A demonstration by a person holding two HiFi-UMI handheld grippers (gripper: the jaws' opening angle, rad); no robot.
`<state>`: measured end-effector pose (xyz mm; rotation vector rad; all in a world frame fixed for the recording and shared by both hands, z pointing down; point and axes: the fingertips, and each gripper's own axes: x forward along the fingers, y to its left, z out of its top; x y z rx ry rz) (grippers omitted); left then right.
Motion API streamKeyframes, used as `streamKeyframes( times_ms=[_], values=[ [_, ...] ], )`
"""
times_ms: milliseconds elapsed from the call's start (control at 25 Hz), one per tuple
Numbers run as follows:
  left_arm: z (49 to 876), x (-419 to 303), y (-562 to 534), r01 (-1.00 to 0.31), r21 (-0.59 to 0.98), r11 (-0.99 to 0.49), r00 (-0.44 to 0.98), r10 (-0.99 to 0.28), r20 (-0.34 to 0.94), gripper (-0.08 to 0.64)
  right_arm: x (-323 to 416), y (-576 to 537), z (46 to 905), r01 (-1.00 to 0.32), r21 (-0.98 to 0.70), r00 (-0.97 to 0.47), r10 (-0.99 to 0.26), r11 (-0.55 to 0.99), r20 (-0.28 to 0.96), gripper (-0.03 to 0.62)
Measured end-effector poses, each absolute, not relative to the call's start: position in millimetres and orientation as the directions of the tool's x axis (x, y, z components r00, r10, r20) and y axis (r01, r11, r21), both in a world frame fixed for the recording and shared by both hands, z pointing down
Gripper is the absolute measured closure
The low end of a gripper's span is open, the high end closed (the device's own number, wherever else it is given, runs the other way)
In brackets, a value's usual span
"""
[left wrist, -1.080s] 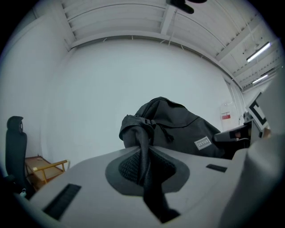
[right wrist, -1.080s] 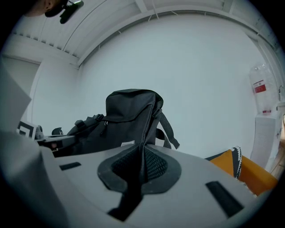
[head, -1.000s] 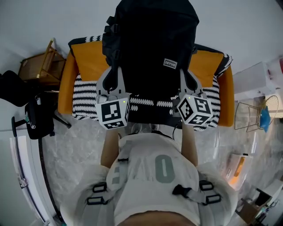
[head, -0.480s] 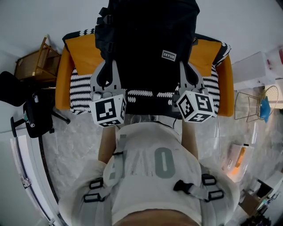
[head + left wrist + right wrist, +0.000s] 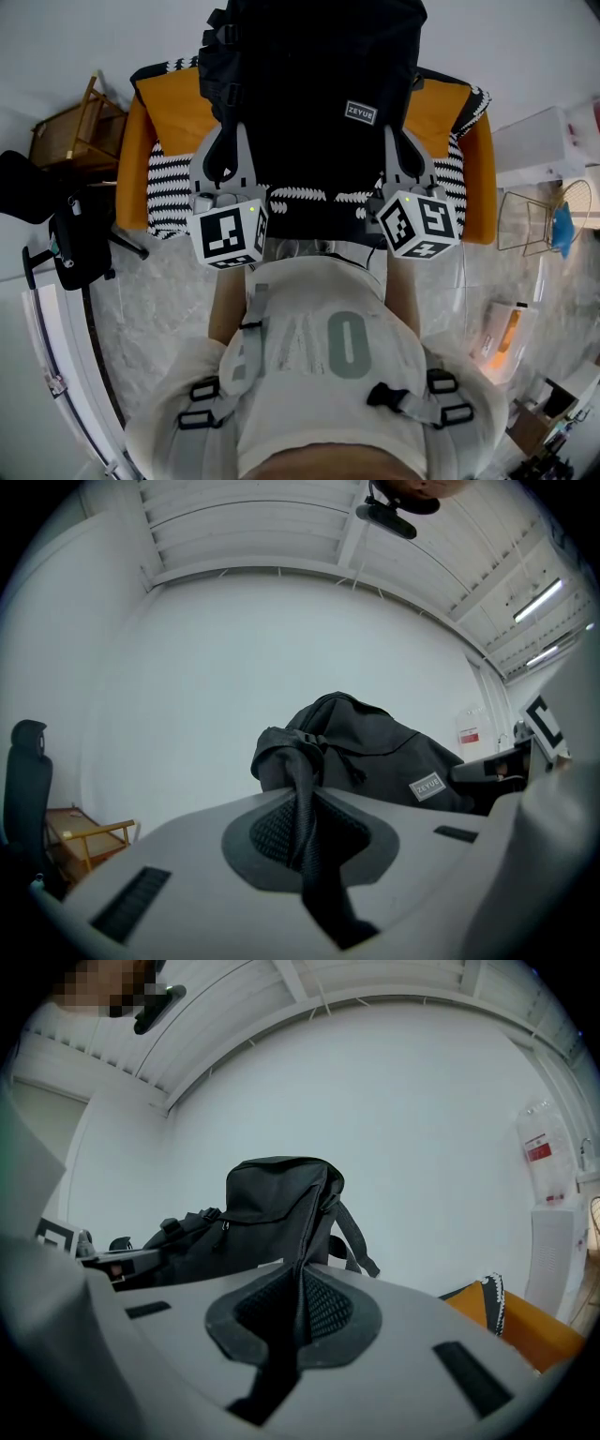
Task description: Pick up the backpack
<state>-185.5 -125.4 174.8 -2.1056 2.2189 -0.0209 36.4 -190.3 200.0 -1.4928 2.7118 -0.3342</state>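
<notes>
A black backpack (image 5: pixel 309 84) with a small grey label hangs upright in front of me, above an orange armchair (image 5: pixel 173 117). My left gripper (image 5: pixel 228 141) is shut on a black strap (image 5: pixel 305 827) at the backpack's left side. Its body (image 5: pixel 375 752) rises just beyond the jaws in the left gripper view. My right gripper (image 5: pixel 395 141) is shut on a strap (image 5: pixel 291 1316) at the right side, with the bag (image 5: pixel 272 1204) standing behind it. The backpack hides the middle of the chair.
The armchair holds a black-and-white striped cushion (image 5: pixel 173 192). A wooden stool (image 5: pixel 70 136) and a black office chair (image 5: pixel 56 225) stand at the left. A white cabinet (image 5: pixel 544 159) and a wire basket (image 5: pixel 539 239) are at the right. Behind is a plain white wall.
The backpack and both grippers sit a touch further left in the head view than a second ago. Both grips on the straps are unchanged.
</notes>
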Motion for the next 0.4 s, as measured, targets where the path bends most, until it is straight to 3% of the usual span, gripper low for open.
streamKeyframes(
  times_ms=[400],
  values=[
    [171.0, -182.6, -123.1, -0.996, -0.062, 0.064, -0.06, -0.996, -0.067, 0.522, 39.0, -189.3, 194.8, -0.831, -0.19, -0.541, -0.839, 0.523, 0.059, 0.566]
  ],
)
